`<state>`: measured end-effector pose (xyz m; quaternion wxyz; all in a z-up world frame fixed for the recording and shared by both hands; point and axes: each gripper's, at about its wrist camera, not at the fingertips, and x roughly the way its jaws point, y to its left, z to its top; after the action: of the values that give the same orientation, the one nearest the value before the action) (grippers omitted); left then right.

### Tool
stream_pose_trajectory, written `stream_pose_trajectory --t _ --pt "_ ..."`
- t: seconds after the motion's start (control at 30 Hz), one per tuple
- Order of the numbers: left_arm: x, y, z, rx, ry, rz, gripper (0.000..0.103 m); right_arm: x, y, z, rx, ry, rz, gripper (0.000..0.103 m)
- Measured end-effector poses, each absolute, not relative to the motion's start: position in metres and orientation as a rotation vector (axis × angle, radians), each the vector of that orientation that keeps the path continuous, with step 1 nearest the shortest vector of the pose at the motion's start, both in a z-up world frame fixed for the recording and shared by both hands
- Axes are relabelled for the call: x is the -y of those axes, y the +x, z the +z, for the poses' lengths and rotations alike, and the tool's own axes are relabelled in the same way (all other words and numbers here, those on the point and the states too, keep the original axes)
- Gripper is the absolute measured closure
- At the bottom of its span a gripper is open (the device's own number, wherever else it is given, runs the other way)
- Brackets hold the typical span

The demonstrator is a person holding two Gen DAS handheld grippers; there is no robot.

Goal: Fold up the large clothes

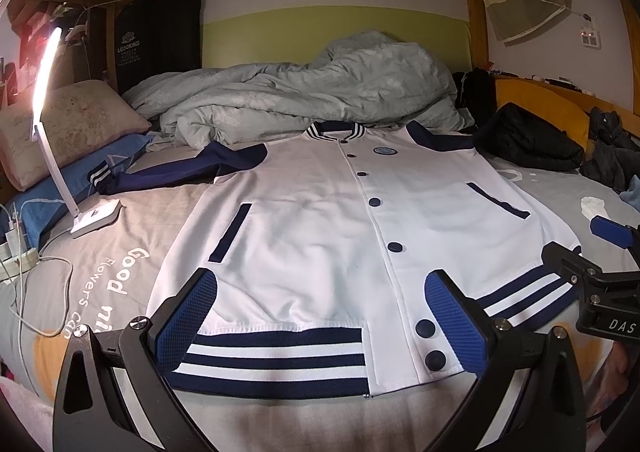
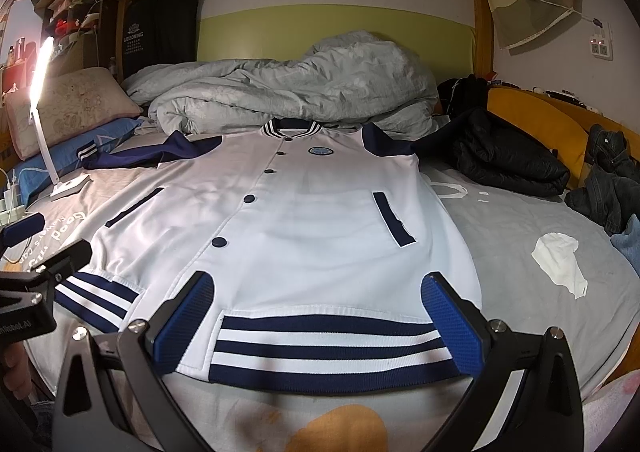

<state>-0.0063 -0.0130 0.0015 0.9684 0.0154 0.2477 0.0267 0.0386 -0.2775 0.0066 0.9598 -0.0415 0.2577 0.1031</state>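
Note:
A white baseball jacket [image 1: 316,228] with navy sleeves, navy buttons and a navy-and-white striped hem lies flat, front up, on the grey bed sheet [image 1: 120,236]; it also shows in the right wrist view [image 2: 288,228]. Its left sleeve [image 1: 180,168] lies spread out to the left. My left gripper [image 1: 320,296] is open and empty, hovering over the left half of the hem. My right gripper [image 2: 320,300] is open and empty over the right half of the hem. Each gripper shows at the edge of the other's view: the right [image 1: 612,248] and the left [image 2: 28,248].
A lit white desk lamp [image 1: 52,124] stands on the bed at the left, with cables and a power strip [image 1: 16,256]. A crumpled grey duvet [image 1: 320,92] lies behind the jacket, pillows [image 1: 68,128] at left, a black jacket [image 2: 504,156], jeans [image 2: 612,180] and a white tissue [image 2: 560,260] at right.

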Motion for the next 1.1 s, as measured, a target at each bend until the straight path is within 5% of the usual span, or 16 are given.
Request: stream_pose_trajectory --t 1.1 --pt "0.0137 -0.0056 0.0021 -0.505 0.024 0.015 0.0 0.283 0.037 0.0072 -0.533 -0.026 0.245 0.0"
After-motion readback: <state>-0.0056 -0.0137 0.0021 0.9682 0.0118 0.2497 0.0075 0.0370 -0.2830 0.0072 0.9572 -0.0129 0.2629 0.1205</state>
